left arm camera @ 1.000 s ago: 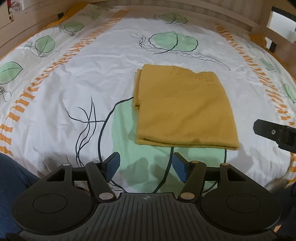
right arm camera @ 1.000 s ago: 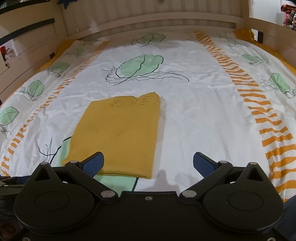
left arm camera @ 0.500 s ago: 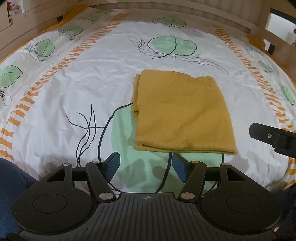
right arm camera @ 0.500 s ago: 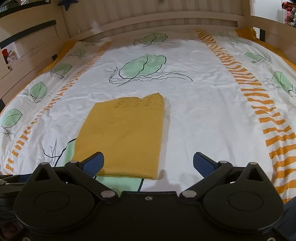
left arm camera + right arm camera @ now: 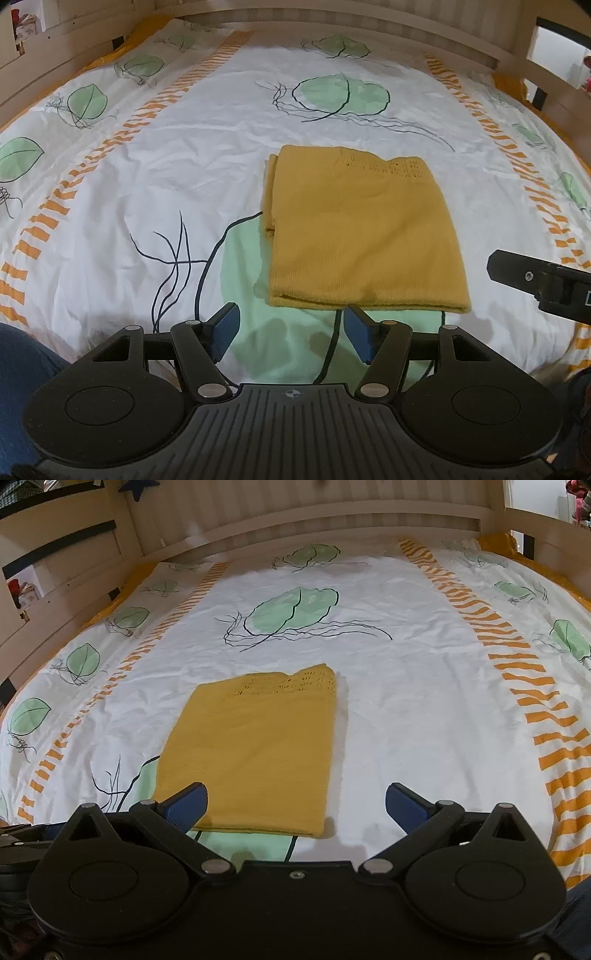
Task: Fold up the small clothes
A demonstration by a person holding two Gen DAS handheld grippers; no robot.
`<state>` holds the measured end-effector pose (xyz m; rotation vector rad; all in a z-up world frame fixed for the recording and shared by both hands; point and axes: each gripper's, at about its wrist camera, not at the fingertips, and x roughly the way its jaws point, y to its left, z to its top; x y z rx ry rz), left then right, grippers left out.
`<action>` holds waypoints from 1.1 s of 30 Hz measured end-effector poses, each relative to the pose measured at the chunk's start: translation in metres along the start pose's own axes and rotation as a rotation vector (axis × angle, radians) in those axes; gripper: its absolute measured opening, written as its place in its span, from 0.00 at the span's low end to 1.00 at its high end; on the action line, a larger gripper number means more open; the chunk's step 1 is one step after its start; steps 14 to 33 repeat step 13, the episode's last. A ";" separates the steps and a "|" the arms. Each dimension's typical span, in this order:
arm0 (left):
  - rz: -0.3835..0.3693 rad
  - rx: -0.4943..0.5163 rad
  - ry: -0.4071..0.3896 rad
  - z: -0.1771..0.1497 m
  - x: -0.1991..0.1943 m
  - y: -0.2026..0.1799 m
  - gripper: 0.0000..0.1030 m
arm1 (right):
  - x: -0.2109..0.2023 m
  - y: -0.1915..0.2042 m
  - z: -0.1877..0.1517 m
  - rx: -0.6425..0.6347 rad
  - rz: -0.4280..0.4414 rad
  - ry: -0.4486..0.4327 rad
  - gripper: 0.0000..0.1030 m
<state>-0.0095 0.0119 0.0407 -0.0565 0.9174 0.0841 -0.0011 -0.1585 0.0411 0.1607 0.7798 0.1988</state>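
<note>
A: Light soft, warm, indoor, fairly even. White bedsheet point(image 5: 207, 173) bright mid-frame in both views, no glare.

B: Shadows?

A: Faint. Soft blobs on the sheet just ahead of the left gripper point(image 5: 290, 330); a thin one along the right edge of the yellow garment point(image 5: 255, 746).

B: Sharpness?

A: Centre crisp, knit texture readable. Strong fisheye bowing: the wooden bed frame point(image 5: 332, 520) curves, corners dim and soften. No motion blur.
</note>
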 end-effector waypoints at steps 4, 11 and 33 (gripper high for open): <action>-0.001 0.000 -0.004 0.001 0.000 -0.001 0.59 | 0.001 0.000 0.000 0.006 0.005 0.002 0.99; 0.003 0.005 -0.015 0.001 0.000 -0.002 0.58 | 0.001 0.000 0.000 0.007 0.006 0.002 0.99; 0.005 0.003 -0.014 0.001 0.000 -0.002 0.58 | 0.002 0.002 0.000 0.009 0.008 0.003 0.99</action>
